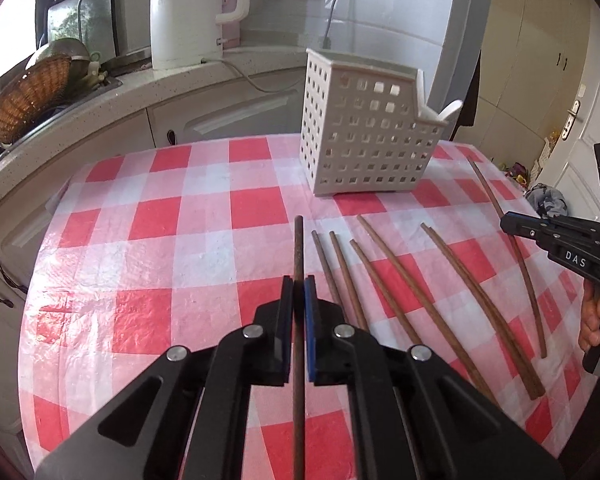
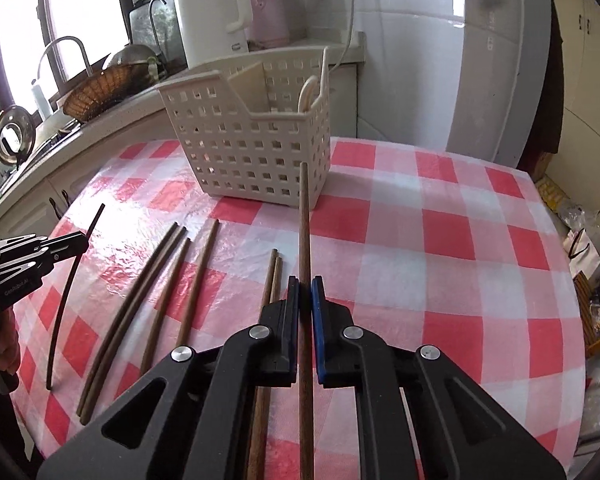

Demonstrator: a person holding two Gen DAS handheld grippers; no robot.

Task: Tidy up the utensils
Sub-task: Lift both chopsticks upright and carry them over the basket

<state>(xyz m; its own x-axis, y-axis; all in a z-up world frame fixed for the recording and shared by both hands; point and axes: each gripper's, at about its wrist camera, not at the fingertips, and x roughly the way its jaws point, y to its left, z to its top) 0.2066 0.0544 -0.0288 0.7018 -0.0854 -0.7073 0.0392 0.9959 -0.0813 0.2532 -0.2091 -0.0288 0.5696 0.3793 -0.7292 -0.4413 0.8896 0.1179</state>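
Chopsticks [image 1: 384, 280] of brown wood lie in a loose fan on the red-and-white checked tablecloth [image 1: 180, 240], near the viewer and in front of the white perforated utensil basket [image 1: 364, 136]. Left gripper [image 1: 299, 284]: its two pads are clenched on one dark chopstick [image 1: 299, 248], which runs lengthwise between them and points far, toward the basket's left corner. Right gripper [image 2: 305, 284]: its pads are likewise clamped on a single brown chopstick [image 2: 304, 216], whose far tip ends just in front of the basket's near right corner.

In the left wrist view the loose sticks lie to the right of the held one: two close together, two more singly, then a touching pair, and a long curved one at far right beside the right gripper's black body. In the right wrist view the same sticks lie to the left of the held one, with a touching pair partly hidden under the gripper's left finger.

The basket stands at the far middle of the table; a divider and a pale utensil [image 2: 310, 92] show inside its right part. Behind it a countertop [image 1: 112, 96] carries a white electric kettle [image 1: 188, 12], a woven basket [image 1: 28, 96] at the sink and a pink flask [image 2: 266, 4]. A grey refrigerator [image 2: 496, 60] stands far right.
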